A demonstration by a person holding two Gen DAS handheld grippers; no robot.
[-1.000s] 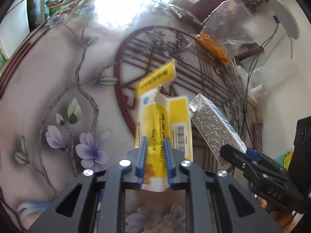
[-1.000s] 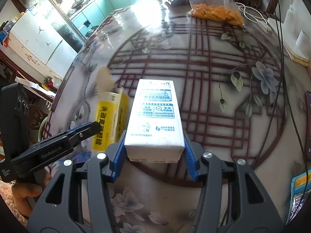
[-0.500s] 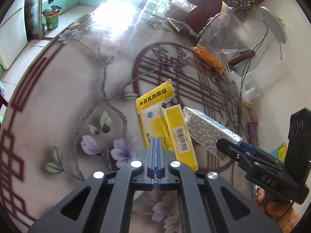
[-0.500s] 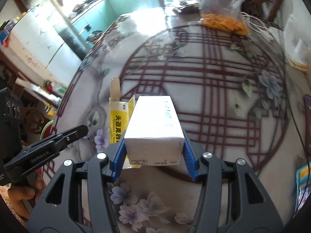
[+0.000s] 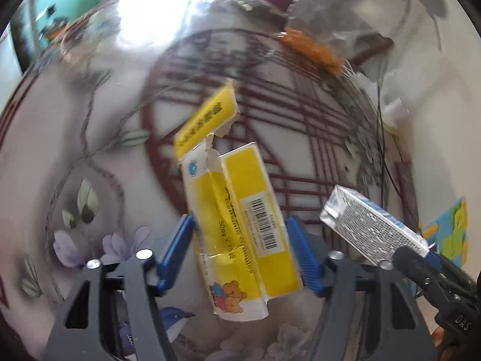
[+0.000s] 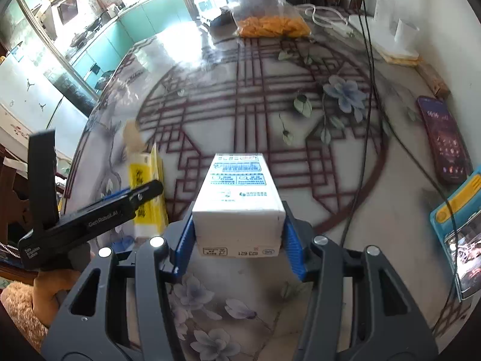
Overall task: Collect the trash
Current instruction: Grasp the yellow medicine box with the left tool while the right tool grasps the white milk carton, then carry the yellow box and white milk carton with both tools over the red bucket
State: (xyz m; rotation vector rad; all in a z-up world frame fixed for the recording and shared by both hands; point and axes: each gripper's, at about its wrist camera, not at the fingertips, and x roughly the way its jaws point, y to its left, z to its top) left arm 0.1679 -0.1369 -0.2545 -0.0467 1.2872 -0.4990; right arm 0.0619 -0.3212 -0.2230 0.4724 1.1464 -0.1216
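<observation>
The left gripper (image 5: 240,252) stands with its jaws apart; they have just been opening, and the flattened yellow carton (image 5: 240,222) lies between the blue pads (image 5: 176,249) without being pressed by them. Whether the carton rests on the table (image 5: 120,162) or hangs a little above it is hard to tell, because this view is blurred. The right gripper (image 6: 237,243) is clenched on the white carton (image 6: 239,201), its pads tight on both sides, and carries it just above the flowered table top, near the yellow carton. So the collecting seems to be only in the middle: one piece of trash is in hand, the other is released, and no bin or bag for the trash shows in either view. Farther out lie a clear bag of orange snacks (image 6: 272,25), a dark phone (image 6: 443,141) and some cables (image 6: 365,69); whether these count as trash cannot be judged. The person's hands are mostly cut off at the picture edges.
</observation>
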